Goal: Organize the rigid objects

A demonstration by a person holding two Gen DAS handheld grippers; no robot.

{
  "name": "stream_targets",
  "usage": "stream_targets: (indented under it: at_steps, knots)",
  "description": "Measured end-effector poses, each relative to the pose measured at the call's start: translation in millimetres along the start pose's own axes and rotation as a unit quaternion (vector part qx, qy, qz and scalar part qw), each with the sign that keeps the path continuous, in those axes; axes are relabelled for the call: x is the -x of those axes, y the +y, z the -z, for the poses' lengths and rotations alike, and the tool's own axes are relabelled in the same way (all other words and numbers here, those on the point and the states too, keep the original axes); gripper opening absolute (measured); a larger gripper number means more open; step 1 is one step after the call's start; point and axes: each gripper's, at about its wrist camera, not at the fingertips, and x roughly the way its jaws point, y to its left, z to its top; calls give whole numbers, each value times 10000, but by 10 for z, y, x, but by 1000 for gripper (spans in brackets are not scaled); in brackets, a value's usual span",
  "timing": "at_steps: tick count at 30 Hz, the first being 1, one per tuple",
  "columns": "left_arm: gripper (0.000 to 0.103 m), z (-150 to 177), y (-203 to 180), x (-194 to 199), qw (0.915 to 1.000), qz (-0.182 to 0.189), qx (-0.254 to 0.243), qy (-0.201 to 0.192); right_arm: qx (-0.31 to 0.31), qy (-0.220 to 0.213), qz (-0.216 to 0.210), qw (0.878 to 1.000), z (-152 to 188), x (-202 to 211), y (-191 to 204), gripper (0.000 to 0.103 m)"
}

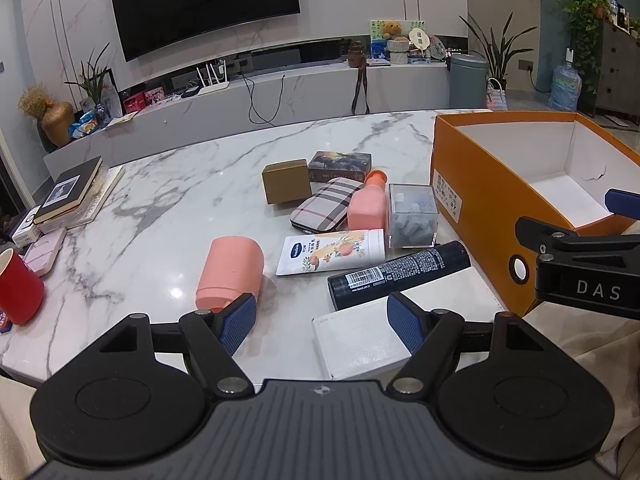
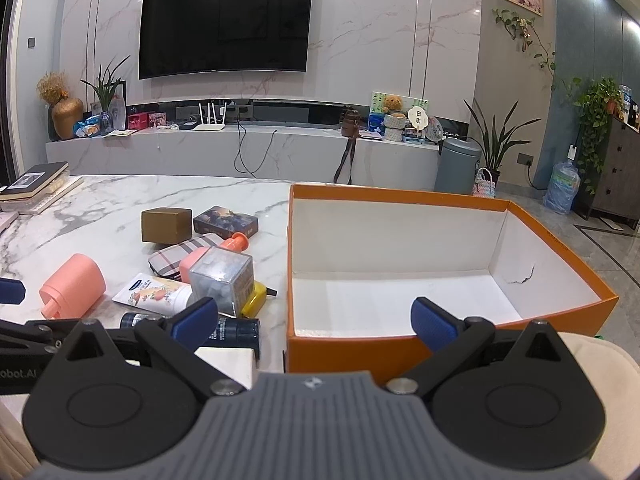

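Observation:
An empty orange box (image 1: 476, 196) with a white inside stands at the table's right; it also shows in the right wrist view (image 2: 400, 350). Left of it lies a cluster: pink cup (image 1: 232, 274) on its side, white tube (image 1: 332, 256), black can (image 1: 400, 274), clear cube (image 1: 412, 216), pink bottle (image 1: 366, 206), plaid case (image 1: 326, 208), brown box (image 1: 286, 180), dark card box (image 1: 340, 166), white box (image 1: 360, 338). My left gripper (image 1: 322, 322) is open and empty above the table's near edge. My right gripper (image 2: 316, 316) is open and empty at the orange box's near wall.
A stack of books (image 1: 72, 194), a pink case (image 1: 42, 254) and a red cup (image 1: 18, 286) sit at the table's left. A yellow item (image 2: 254, 300) lies behind the clear cube. A TV console runs along the far wall.

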Motion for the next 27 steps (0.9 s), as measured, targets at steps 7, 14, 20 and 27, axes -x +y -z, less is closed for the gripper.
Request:
stream_targets:
  at_steps: [7,14,20,27]
  knots:
    - [88,2,2,-4,10000,-11,5,10,23,11,18,10000,-9,3,5,101]
    - [88,4,6,-6,10000,-10,4,9,24,11,17,10000,-8,3,4,101]
    - [88,3,5,-6,10000,-5,3,12,28,12,21,10000,-7,3,4,101]
    - [88,63,22,-12,10000,26,-10,31,56,19,42,10000,-2,-5,11,101]
